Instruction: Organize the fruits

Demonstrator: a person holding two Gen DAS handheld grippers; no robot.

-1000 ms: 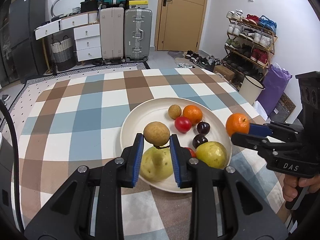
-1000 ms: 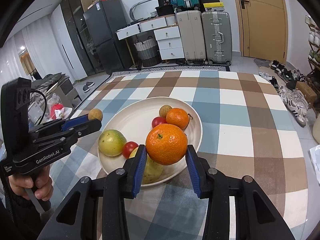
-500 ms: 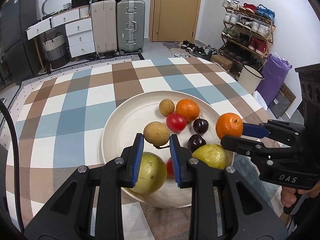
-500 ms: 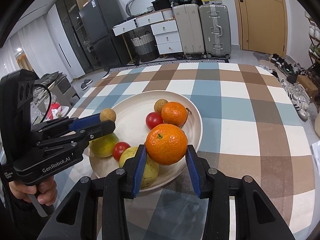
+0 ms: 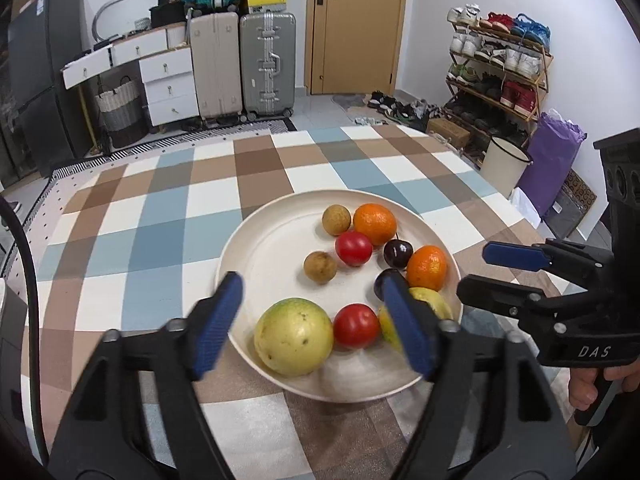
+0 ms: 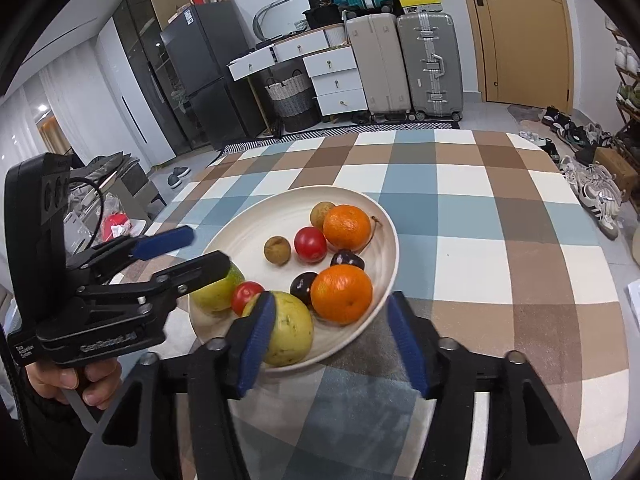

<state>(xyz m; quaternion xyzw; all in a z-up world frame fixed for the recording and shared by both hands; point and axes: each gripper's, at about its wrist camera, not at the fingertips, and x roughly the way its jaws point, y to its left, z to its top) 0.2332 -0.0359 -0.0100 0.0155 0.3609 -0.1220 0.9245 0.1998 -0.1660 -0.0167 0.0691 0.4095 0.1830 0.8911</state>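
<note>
Left wrist view: left gripper (image 5: 314,322) jaws wide, holding nothing, over the plate's (image 5: 248,248) near rim.
Right gripper (image 6: 332,338): jaws wide, holding nothing, at the near rim.
Fruits: all on the plate, on the checked counter (image 5: 160,216).
Risk: the near orange (image 6: 341,289) sits by the rim; a jaw nudge could roll it off.
</note>
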